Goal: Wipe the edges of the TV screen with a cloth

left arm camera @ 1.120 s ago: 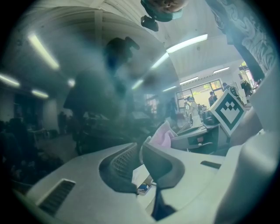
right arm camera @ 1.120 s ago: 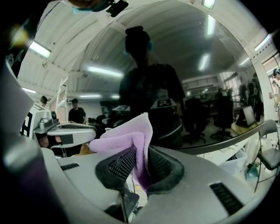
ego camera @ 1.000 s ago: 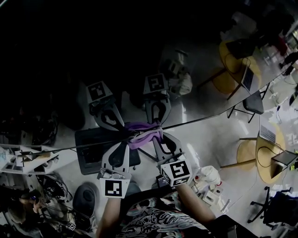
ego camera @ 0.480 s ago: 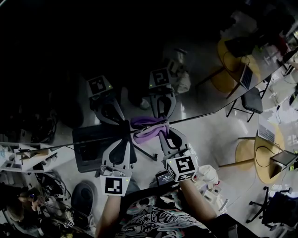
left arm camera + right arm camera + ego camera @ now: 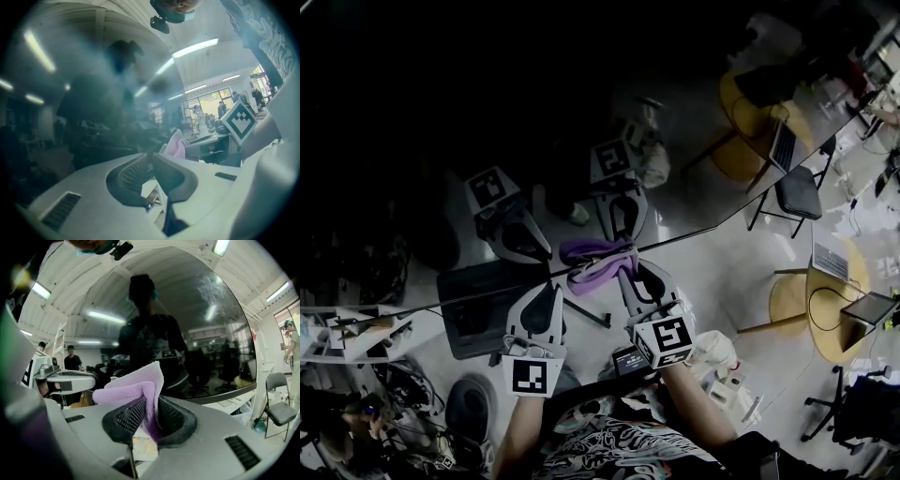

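The dark TV screen (image 5: 581, 103) fills the upper head view and mirrors both grippers; its thin edge (image 5: 684, 234) runs slantwise across the picture. My right gripper (image 5: 617, 269) is shut on a folded purple cloth (image 5: 592, 267), and the cloth lies against that edge. In the right gripper view the cloth (image 5: 133, 386) sticks up out of the right gripper (image 5: 152, 405) in front of the glossy screen (image 5: 197, 329). My left gripper (image 5: 547, 287) rests beside it at the same edge, shut and holding nothing. The left gripper view shows the left gripper (image 5: 151, 158) with jaws together and the pink cloth (image 5: 176, 145) beyond.
A black folding chair (image 5: 797, 192) stands right of the screen's corner. Round yellow tables (image 5: 830, 323) with a laptop (image 5: 831, 267) sit farther right. A cluttered white shelf (image 5: 356, 328) lies at the left. People stand in the background (image 5: 71, 361).
My right gripper has slid the cloth rightward along the screen's edge, closer to its corner. The left gripper stayed near the edge, shut.
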Demonstrator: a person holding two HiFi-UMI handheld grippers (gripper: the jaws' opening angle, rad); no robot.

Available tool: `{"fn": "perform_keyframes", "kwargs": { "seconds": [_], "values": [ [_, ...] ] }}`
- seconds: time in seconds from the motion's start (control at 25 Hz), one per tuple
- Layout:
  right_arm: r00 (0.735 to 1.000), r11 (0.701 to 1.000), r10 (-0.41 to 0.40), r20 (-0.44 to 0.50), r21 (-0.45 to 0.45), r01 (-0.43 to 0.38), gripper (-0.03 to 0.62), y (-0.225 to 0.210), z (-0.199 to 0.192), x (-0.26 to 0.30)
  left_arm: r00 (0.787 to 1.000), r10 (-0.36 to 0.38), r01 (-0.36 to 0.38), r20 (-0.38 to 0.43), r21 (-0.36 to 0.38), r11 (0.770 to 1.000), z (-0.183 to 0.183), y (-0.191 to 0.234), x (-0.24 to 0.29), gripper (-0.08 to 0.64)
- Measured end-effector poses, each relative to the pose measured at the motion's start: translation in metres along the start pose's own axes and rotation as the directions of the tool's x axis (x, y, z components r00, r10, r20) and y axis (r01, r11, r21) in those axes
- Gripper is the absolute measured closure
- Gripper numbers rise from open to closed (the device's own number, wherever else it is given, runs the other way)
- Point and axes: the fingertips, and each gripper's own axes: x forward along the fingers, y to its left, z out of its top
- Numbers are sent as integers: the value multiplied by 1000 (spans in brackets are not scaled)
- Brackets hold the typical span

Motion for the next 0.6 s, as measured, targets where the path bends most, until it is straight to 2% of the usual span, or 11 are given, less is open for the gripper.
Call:
{"fn": "perform_keyframes", "kwargs": {
  "seconds": [0.24, 0.48, 0.6],
  "values": [
    [1000, 1000, -18, 12, 14, 17, 491, -52, 2, -15, 999, -50, 50, -6, 14, 999, 6, -44, 42, 509],
    [999, 999, -48, 8, 16, 47, 491, -57, 7, -16, 996, -85, 85, -15, 1, 996, 5, -45, 47, 509],
    [998, 998, -64, 9, 18, 64, 491, -63, 6, -18, 995, -97, 97, -16, 19, 995, 4, -45, 47, 509]
  ]
}}
